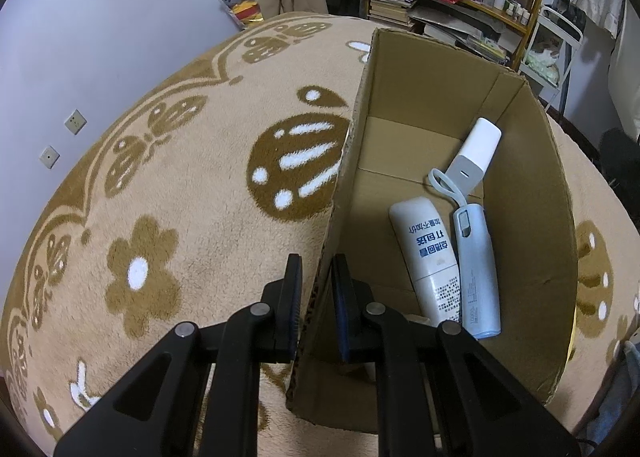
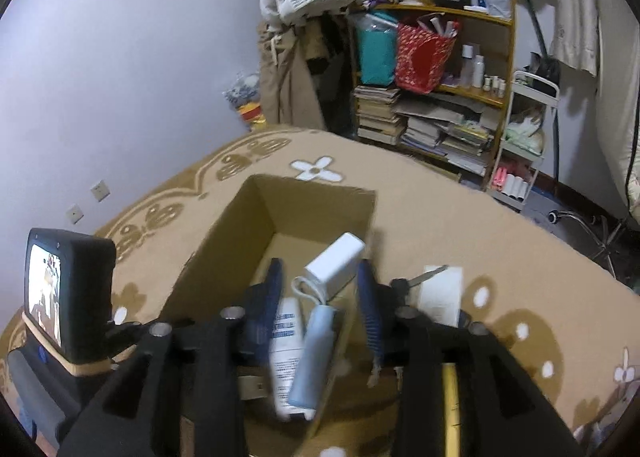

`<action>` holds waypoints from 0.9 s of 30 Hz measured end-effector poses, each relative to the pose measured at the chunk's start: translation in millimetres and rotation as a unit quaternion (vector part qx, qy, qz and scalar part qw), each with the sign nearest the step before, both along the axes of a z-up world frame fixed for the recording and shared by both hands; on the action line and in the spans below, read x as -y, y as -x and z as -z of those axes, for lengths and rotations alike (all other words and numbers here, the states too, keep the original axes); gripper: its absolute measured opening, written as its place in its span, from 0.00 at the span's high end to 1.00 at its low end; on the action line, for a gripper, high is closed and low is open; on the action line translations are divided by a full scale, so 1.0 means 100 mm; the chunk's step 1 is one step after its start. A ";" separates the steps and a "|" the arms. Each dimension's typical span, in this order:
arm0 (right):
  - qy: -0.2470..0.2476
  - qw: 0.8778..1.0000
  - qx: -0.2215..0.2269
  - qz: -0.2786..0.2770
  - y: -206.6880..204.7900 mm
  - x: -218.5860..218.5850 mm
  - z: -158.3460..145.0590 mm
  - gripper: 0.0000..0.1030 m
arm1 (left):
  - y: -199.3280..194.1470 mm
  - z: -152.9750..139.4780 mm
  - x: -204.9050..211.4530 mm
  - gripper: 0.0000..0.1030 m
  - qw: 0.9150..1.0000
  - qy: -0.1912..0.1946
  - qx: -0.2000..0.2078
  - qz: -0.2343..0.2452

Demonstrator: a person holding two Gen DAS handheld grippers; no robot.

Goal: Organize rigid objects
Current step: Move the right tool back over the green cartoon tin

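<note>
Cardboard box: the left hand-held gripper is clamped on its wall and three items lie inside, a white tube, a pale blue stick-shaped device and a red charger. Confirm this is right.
One detail is wrong: the charger is white, not red, as the left wrist view shows. The rest stands: the left hand-held gripper is clamped on the cardboard box wall, and the white tube and pale blue device lie inside with it.

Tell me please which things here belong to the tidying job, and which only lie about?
Belong to the job:
- cardboard box, its wall clamped by the left claw
- white tube, pale blue device and white charger, all in the box
- right claw, open above the box

Only lying about:
- patterned blanket
- bookshelf
- white cart
</note>
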State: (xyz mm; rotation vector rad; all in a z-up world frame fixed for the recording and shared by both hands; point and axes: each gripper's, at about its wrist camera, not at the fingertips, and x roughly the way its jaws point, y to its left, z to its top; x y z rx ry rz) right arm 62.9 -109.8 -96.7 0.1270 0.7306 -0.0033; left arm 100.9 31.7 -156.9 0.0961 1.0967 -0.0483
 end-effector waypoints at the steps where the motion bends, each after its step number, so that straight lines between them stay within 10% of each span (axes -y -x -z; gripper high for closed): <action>1: -0.005 1.000 0.003 0.005 0.01 0.05 -0.02 0.45 | 0.00 0.00 0.00 0.87 1.000 0.000 0.000 0.000; 9: -0.017 0.997 0.001 0.072 0.12 0.42 -0.05 0.11 | 0.01 -0.01 -0.02 0.87 1.000 0.004 -0.001 -0.002; 27: -0.025 0.992 -0.040 0.113 0.60 0.72 0.22 0.10 | 0.01 -0.02 -0.01 0.86 1.000 -0.001 -0.001 0.001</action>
